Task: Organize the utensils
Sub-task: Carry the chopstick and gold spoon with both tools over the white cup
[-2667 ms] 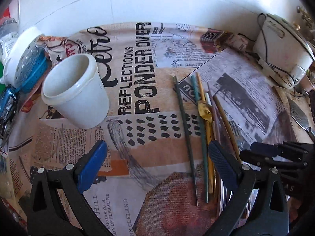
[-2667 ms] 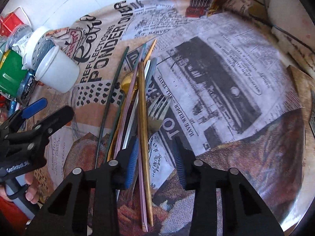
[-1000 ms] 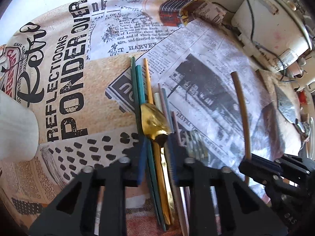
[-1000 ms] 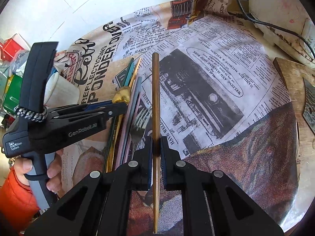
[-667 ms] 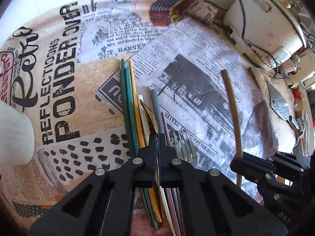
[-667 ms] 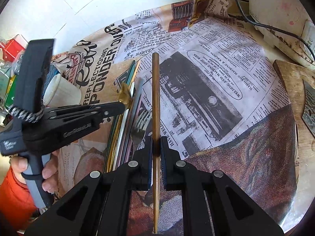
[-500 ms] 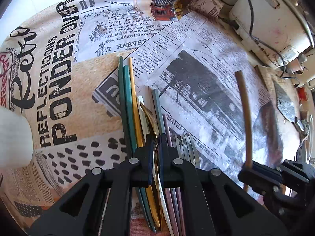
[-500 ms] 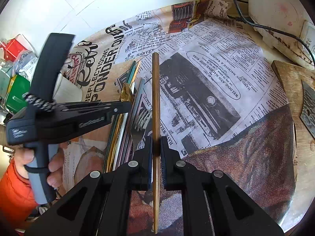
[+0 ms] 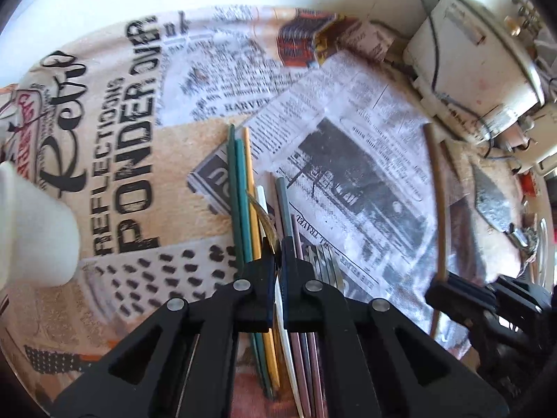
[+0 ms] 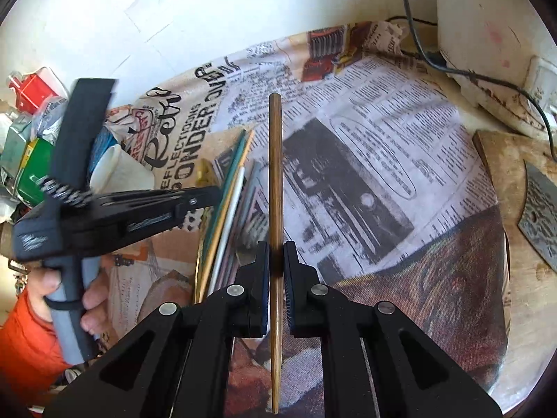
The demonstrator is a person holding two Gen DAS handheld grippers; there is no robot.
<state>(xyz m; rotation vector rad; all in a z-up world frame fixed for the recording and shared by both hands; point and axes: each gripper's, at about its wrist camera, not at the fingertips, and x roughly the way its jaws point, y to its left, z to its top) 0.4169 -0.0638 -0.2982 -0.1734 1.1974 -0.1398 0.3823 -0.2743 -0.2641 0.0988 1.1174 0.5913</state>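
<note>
- Since a second ago, left tongs (image 9: 277, 257) have pinched the gold spoon (image 9: 263, 215) edge-up above the utensil pile (image 9: 296, 278).
- Right tongs (image 10: 275, 261) pinch a brown chopstick (image 10: 275, 181) clear of the counter (image 10: 383, 160).
- White cup (image 9: 31, 233) lies left; a wooden board (image 10: 522, 244) sits right.
</note>
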